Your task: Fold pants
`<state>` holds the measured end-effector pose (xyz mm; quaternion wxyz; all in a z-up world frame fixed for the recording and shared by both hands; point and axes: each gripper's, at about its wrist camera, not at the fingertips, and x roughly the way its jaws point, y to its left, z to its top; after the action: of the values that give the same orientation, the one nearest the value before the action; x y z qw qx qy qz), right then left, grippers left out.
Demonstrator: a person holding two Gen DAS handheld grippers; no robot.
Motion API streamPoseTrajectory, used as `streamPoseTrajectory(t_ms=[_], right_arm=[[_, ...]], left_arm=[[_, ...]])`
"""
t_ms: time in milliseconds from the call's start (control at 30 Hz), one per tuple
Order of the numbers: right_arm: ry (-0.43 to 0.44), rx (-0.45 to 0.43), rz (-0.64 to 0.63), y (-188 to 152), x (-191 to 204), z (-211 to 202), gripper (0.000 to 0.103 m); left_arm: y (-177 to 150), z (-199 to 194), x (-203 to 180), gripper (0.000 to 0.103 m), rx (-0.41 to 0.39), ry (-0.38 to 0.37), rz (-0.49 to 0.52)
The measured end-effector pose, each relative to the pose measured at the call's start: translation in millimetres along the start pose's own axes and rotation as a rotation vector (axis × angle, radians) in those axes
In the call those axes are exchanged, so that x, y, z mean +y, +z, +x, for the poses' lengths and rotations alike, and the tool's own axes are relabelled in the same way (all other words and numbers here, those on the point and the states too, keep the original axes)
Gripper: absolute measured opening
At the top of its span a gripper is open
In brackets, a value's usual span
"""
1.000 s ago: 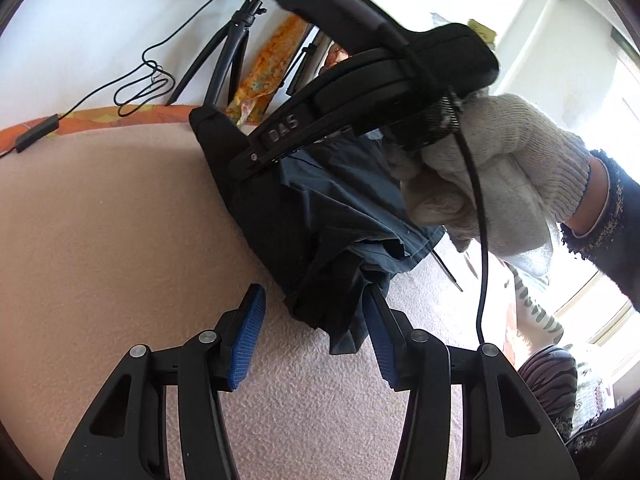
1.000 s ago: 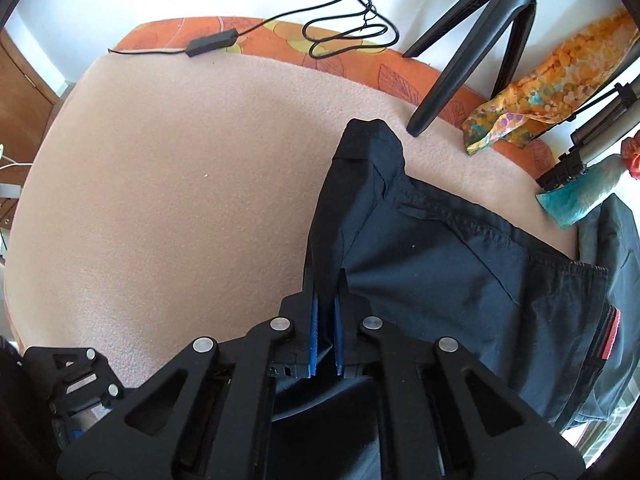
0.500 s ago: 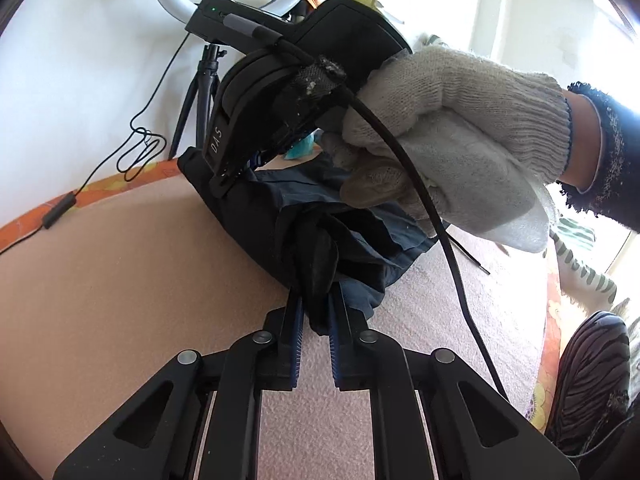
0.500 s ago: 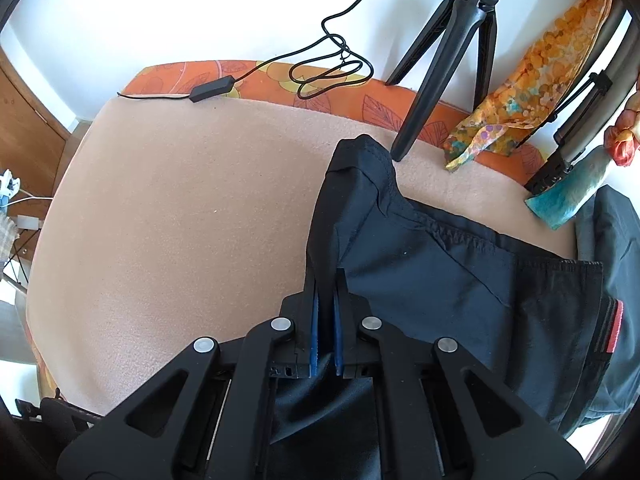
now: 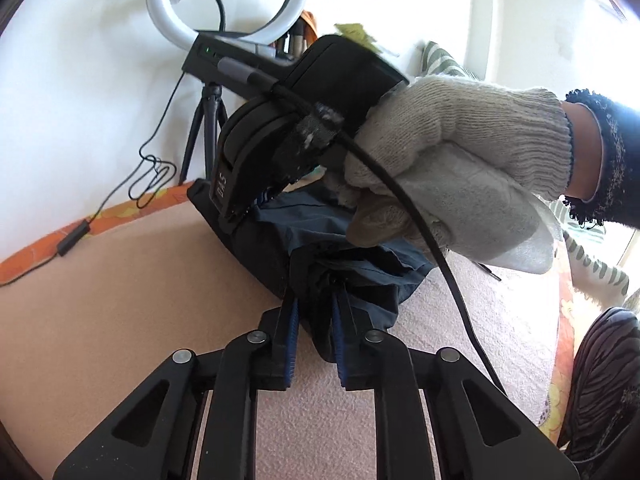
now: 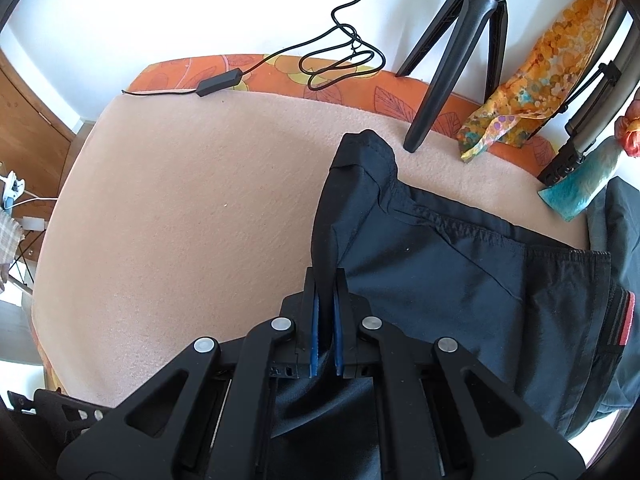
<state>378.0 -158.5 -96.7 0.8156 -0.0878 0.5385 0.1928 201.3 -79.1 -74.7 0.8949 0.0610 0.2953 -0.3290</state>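
Only one marking can be read. In the left wrist view, pale letters run sideways down the side of the black body of the right gripper, held in a gloved hand above the dark pants; they look like "DAS", though the first letter is partly cut off. In the right wrist view the red tab on the pants carries no legible print.

Black jaws, blue pads, knit glove
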Motion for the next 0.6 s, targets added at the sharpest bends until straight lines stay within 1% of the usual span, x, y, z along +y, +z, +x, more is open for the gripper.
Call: streamPoseTrajectory(t_ms=[133,167,200,233,267,300,367,400,433,467,533,567,600], right_arm=[[0.025,-0.005,0.039,1,-6,2,0.006],[0.026,-0.005,0.044,1,-7,4,0.006],[0.019,-0.007,0.052,1,-9,7,0.006],[0.028,-0.007,0.075,2,-14,10,0.006],[0.058,-0.001,0.108,1,-18,13,0.006],[0.086,0.002,0.134,0,-21,15,0.006],[0.094,-0.003,0.132,-2,-20,16,0.006],[0.091,-0.005,0.125,-3,-18,15,0.006],[0.093,-0.004,0.128,-4,-16,14,0.006],[0.095,-0.003,0.13,-4,-16,13,0.006],[0.091,-0.005,0.125,-3,-13,9,0.006],[0.089,-0.005,0.121,-2,-12,7,0.006],[0.086,-0.005,0.121,-2,-12,6,0.006]], left_arm=[[-5,-14,-12,0.005,-0.02,0.05,0.092],[-8,-17,-15,0.0,-0.026,0.041,0.11],[-12,-19,-19,0.0,-0.025,0.036,0.14],[-16,-19,-26,0.0,-0.004,0.053,0.183],[-18,-16,-28,0.0,0.014,0.088,0.22],[-19,-17,-28,0.0,0.015,0.1,0.226],[-16,-21,-19,0.001,0.012,0.08,0.158],[-11,-18,-10,0.01,0.024,0.075,0.123],[-7,-17,-4,0.015,0.021,0.088,0.099],[-3,-17,1,0.023,0.008,0.09,0.084],[3,-16,6,0.038,0.001,0.046,0.065],[6,-12,7,0.058,0.015,0.02,0.068],[7,-8,6,0.065,0.027,0.024,0.081]])
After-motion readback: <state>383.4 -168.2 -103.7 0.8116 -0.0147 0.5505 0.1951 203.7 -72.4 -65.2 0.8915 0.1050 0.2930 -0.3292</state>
